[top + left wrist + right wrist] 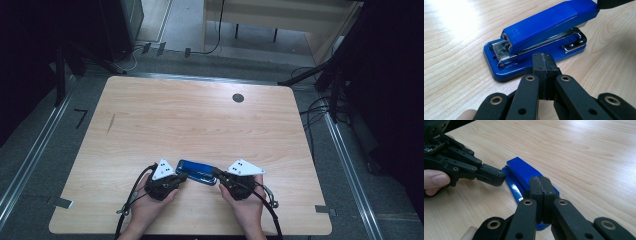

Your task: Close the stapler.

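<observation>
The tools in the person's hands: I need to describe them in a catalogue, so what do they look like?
Each tool, left tool and right tool, is a black linkage of flat bars with brass-ringed pivot holes, ending in two blocky black jaws. A white three-cornered plate with small dots sits on top, and a black cable trails back. The forearms are bare.

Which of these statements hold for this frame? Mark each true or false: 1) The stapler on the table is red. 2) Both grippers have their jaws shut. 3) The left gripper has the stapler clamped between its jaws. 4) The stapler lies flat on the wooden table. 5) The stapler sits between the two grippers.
1) False. The glossy blue plastic stapler is blue, not red.
2) True. The left gripper and the right gripper both show their jaws pressed together.
3) False. Its jaws are shut with nothing between them; the tip sits beside the stapler's base.
4) True. Its base rests on the light wooden table.
5) True. In the high view one gripper is at each end.
</observation>
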The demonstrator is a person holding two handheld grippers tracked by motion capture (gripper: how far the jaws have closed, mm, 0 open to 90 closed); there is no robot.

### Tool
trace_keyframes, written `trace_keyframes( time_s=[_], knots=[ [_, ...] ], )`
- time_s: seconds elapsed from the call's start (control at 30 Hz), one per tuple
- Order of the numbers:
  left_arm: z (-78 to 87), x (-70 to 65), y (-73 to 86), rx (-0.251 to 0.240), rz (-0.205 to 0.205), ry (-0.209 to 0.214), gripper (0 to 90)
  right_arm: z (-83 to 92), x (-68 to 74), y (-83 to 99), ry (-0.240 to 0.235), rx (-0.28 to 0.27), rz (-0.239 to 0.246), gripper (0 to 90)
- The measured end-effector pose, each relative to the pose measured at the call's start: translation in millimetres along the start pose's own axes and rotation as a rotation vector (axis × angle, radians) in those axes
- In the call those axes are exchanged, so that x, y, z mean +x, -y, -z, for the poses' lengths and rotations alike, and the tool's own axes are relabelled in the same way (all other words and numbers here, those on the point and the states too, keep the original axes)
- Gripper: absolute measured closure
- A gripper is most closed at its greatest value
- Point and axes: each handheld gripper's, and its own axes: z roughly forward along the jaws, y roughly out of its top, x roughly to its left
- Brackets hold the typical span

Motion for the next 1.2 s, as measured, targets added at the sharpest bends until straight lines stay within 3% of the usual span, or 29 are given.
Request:
trace_keyframes(
  time_s=[0.2,0.27,0.37,0.47,0.63,0.77,0.9,1.1,1.2],
  knots=[
    [14.5,8.4,5.7,-0.051,0.044,0.003,90.0,1.9,5.2,11.7,-0.003,0.0,-0.036,90.0],
    [20.8,11.3,8.4,-0.067,0.051,-0.008,90.0,1.1,7.3,15.8,0.017,0.012,-0.034,90.0],
    [31.2,16.1,13.3,-0.092,0.065,-0.032,90.0,-0.2,9.6,22.5,0.01,0.018,-0.05,90.0],
    [39.4,21.7,16.2,-0.13,0.084,-0.044,83.3,-2.3,11.9,27.4,0.003,0.023,-0.062,90.0],
    [55.4,34.6,21.6,-0.165,0.083,-0.105,69.8,-4.8,10.9,33.2,0.016,0.033,-0.073,90.0],
    [76.6,53.0,29.6,-0.271,0.112,-0.185,55.5,-7.4,9.6,36.5,0.022,0.065,-0.078,90.0],
    [95.5,67.7,39.6,-0.307,0.138,-0.238,40.8,-10.5,11.3,39.9,0.019,0.091,-0.084,90.0],
    [108.5,77.7,52.9,-0.23,0.18,-0.344,18.0,-15.7,13.7,40.4,0.016,0.12,-0.077,90.0],
    [112.5,83.3,56.8,-0.223,0.201,-0.391,11.8,-18.3,15.1,39.9,0.019,0.141,-0.063,90.0]
  ],
)
